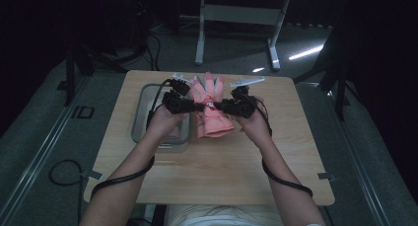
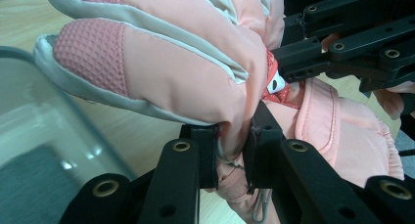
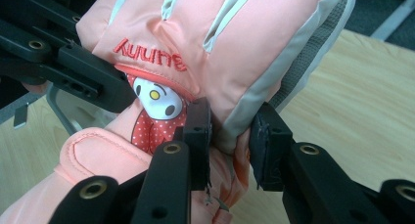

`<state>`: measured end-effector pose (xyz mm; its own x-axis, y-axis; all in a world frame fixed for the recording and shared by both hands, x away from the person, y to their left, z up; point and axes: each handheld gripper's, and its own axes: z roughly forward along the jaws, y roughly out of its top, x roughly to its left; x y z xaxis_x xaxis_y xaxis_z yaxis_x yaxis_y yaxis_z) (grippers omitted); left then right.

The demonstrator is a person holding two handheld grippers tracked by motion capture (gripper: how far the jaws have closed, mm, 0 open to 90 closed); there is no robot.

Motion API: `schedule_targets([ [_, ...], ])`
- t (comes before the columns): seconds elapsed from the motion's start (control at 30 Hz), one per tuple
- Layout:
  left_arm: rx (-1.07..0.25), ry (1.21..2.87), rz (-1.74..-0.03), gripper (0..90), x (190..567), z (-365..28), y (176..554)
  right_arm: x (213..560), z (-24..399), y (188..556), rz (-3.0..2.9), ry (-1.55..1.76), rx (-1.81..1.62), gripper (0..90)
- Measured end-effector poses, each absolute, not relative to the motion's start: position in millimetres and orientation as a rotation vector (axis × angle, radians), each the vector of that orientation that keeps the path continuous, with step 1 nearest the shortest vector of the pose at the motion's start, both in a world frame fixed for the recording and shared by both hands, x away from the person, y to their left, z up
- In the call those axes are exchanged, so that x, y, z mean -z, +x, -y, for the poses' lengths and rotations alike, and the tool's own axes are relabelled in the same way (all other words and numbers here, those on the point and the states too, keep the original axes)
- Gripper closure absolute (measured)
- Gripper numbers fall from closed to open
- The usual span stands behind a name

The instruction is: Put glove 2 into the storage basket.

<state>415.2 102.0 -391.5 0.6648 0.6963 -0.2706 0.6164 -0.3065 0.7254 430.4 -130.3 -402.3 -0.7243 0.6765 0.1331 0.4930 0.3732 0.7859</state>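
I have both grippers clamped on the pink glove [image 1: 213, 107], which hangs lifted above the bench [image 1: 207, 171] toward its far edge, near the middle. From the high view the left gripper [image 1: 196, 106] bites the glove from its left side and the right gripper [image 1: 220, 106] from its right, the two tips close together at the glove's middle, finger end pointing to the far edge and the cuff toward me. That view also gives me the metal tray [image 1: 140, 118] lying on the bench just beside the glove, under my left hand.

The left gripper view gives the detail the high one cannot: the left gripper [image 2: 234, 153] has a fold of the glove [image 2: 171, 72] pinched between its pads, the grid-textured fingertip patches and pale grey piping are plain, and the tray's rounded rim [image 2: 44, 111] sits close at the left.

The right gripper view shows the right gripper [image 3: 230, 145] closed on the grey-edged side of the glove [image 3: 235, 53]; here I read red embroidered lettering and a cartoon patch, with the left gripper's black links crossing at upper left.
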Motion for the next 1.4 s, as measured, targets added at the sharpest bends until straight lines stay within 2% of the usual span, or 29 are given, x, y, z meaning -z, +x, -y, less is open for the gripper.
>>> schedule_targets([
  [0.5,-0.203,1.966,-1.128,77.3,377,-169,407,383,57,451,-2.525,0.916,-1.281,71.5],
  [0.9,-0.184,1.895,-1.204,77.3,406,-215,407,400,6,466,-2.629,0.862,-1.231,71.5],
  [1.23,-0.104,1.848,-1.24,77.3,436,-225,418,420,-7,477,-2.667,0.877,-1.145,71.6],
  [1.4,-0.073,1.846,-1.273,77.2,458,-229,425,440,-13,484,-2.684,0.91,-1.102,71.5],
])
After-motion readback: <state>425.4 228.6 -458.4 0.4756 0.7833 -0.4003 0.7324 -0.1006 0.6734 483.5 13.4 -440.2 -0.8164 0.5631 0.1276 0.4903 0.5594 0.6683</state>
